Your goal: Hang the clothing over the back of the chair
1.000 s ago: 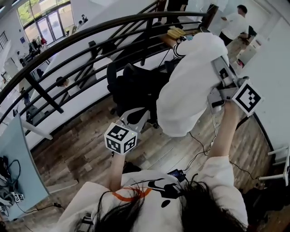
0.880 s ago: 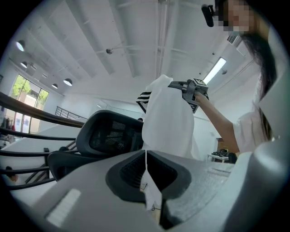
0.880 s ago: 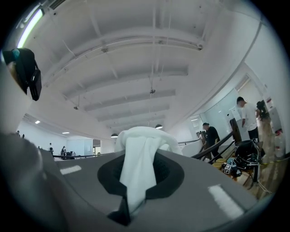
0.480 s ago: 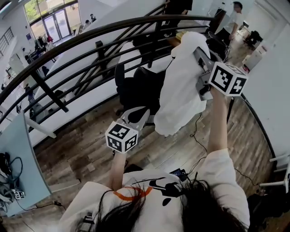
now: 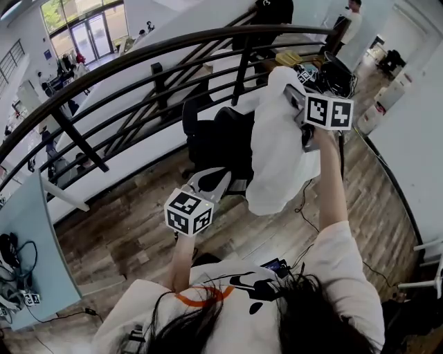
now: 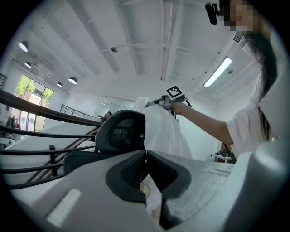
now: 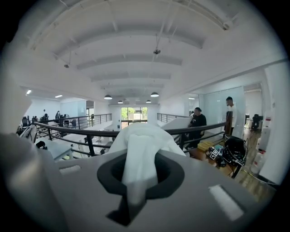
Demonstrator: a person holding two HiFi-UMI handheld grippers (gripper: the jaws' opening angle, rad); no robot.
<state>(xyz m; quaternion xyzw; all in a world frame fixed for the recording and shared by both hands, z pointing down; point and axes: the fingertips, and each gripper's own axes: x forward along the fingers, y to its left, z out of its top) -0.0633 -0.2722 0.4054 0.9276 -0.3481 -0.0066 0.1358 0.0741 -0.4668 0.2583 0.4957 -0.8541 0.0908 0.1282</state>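
1. A dark railing (image 5: 104, 69) curves across the left and far side of the scene. A wooden floor (image 5: 118, 228) lies on its near side.
2. The left tool (image 5: 220, 178) is held low, left of centre, at the near edge of the chair. Its jaws are closed, and a small fold of white cloth is pinched between them.
3. The black office chair (image 5: 221, 142) stands just on the near side of the railing, between the two tools.
4. The white clothing (image 5: 277, 166) hangs against the right side of the chair. It runs from the raised right tool down toward the left tool, and its lower edge hangs above the floor.
5. The right tool (image 5: 289, 93) is held high, right of centre, above the chair. Its jaws are clamped on the bunched top of the clothing, which fills the gap between them.
6. At the far right, beyond the railing, a person in white (image 5: 349, 21) stands, with a person in black (image 5: 273, 10) to the left.
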